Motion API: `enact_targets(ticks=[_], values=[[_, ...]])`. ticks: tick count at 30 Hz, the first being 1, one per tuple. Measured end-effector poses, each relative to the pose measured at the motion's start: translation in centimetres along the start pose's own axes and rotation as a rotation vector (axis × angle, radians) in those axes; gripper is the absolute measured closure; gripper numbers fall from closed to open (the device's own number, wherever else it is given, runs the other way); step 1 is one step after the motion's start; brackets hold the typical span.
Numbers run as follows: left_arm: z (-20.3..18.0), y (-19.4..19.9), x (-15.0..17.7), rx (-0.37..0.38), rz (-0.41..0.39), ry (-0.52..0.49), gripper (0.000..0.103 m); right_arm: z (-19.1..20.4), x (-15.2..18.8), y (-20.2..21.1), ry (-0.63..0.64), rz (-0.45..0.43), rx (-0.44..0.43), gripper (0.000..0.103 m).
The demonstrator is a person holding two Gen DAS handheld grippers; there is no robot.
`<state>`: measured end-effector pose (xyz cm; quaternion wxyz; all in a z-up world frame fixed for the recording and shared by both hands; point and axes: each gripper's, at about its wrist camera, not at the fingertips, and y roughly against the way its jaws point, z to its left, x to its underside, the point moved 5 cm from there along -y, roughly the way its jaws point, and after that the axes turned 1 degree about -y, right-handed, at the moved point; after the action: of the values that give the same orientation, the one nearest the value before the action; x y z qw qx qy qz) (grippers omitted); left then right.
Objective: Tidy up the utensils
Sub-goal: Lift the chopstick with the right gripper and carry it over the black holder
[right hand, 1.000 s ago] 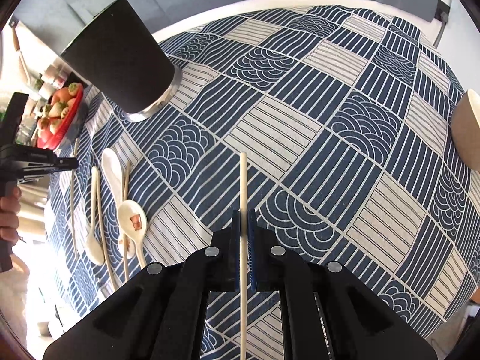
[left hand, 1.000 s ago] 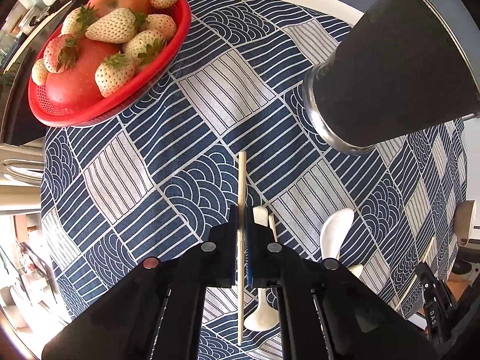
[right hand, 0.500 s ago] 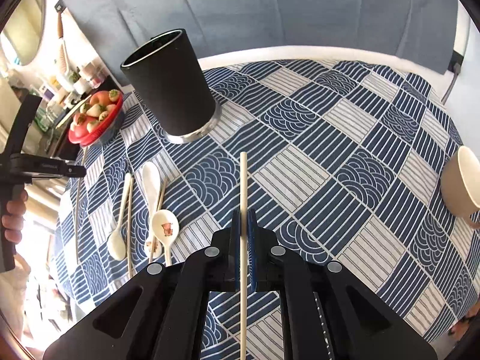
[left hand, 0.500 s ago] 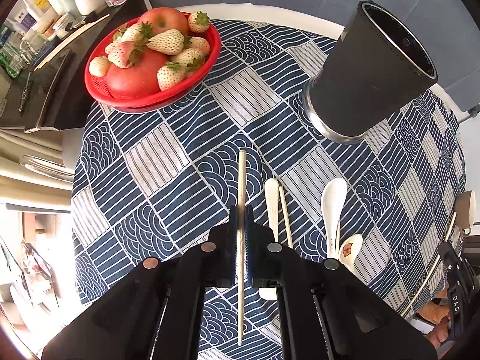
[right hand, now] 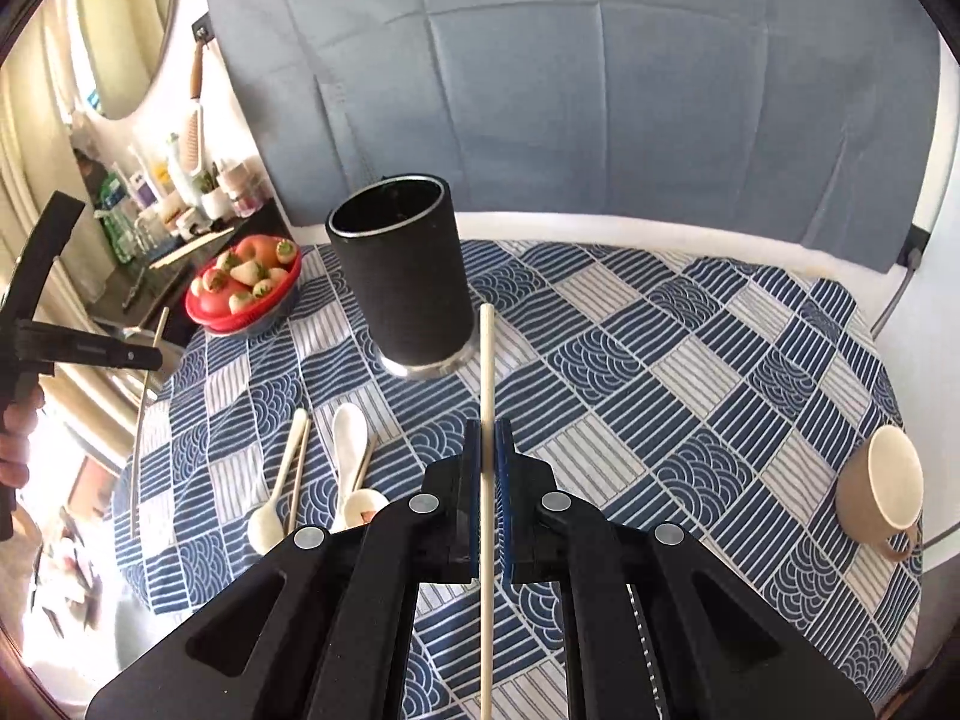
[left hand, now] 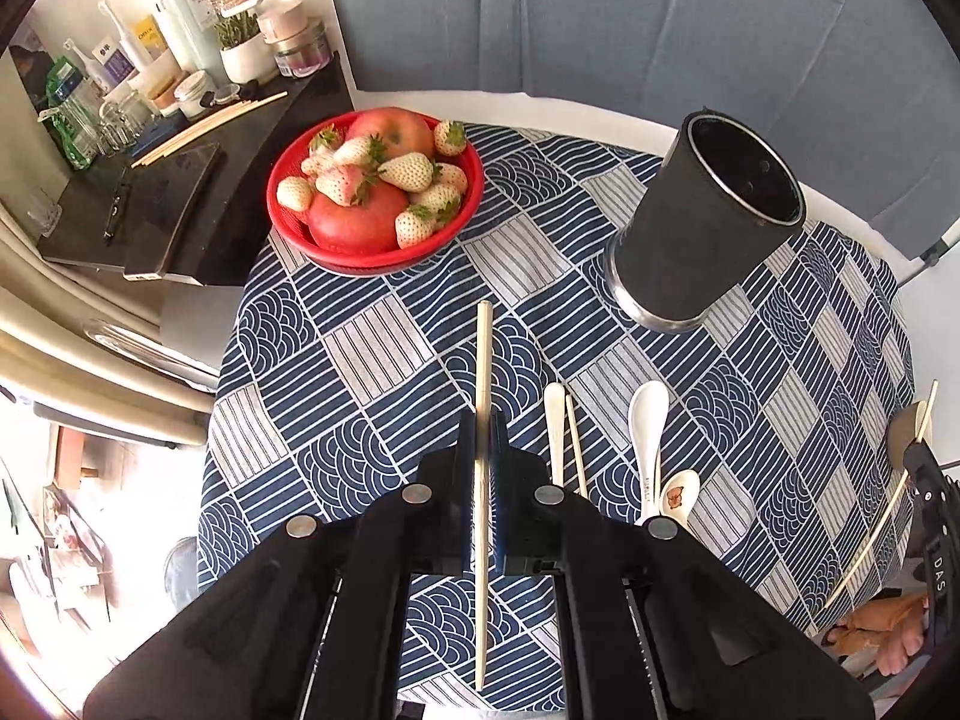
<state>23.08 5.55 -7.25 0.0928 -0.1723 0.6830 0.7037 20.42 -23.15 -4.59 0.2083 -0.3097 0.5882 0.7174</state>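
Holding one chopstick [left hand: 483, 360] in each hand-held gripper [left hand: 483, 438], we found the black holder [left hand: 708, 228] empty, spoons [left hand: 648, 420] left on the surface [left hand: 372, 348].

- Left wrist view: looks steeply down over the table [left hand: 774, 138], holder [left hand: 702, 228] at one o'clock.
- Right wrist view: shallower, holder [right hand: 402, 282] at eleven o'clock; both views share it.

Red fruit basket [left hand: 372, 252] on patterned tablecloth [left hand: 360, 348]; tan mug [right hand: 879, 495] apart
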Motion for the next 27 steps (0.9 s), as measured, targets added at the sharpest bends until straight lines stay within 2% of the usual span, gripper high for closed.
enact_targets(ticks=[14,27], values=[[-0.7,5.5,-4.6,-0.004,-0.127,-0.042,0.098,1.4,-7.9,3.6,0.064,-0.187,0.02,0.098],[-1.1,9.3,-9.5,0.044,-0.237,-0.048,0.098,2.9,-15.3,7.3,0.124,-0.386,-0.043,0.098]])
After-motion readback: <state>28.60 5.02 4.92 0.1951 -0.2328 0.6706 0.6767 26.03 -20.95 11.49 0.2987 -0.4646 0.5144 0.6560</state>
